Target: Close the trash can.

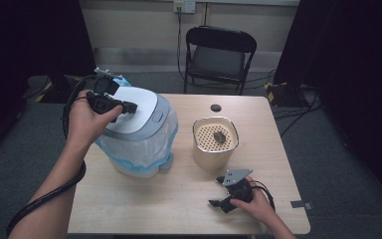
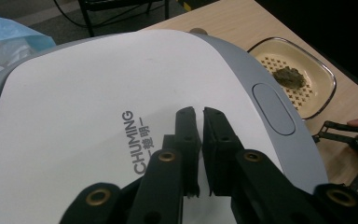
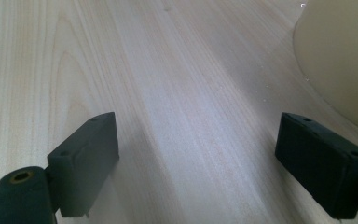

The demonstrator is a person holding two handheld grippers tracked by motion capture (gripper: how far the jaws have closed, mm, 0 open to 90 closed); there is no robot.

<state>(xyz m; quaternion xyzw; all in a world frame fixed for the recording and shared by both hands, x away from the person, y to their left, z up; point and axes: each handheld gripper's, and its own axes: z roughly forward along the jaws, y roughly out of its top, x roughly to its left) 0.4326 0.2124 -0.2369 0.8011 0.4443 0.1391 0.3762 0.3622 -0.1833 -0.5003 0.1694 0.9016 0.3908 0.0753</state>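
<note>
The left gripper is hovering over the white lid of the bin, which is standing on the left part of the table. In the left gripper view its jaws are nearly together, with only a thin gap between them and nothing held; the tips are sitting just above the lid, near the printed word CHUMING and left of the grey button. I cannot tell if the tips are touching the lid. A blue-white bag is lining the bin and is hanging out under the lid.

The right gripper is lying low at the near right part of the table, held by the right hand. Its jaws are standing wide apart with nothing between them; in the right gripper view only bare wood is lying between the two pads.

A cream container is standing right of the bin, just beyond the right gripper. Its top is a perforated tray with a dark lump on it. A chair is standing behind the table at the far side.
</note>
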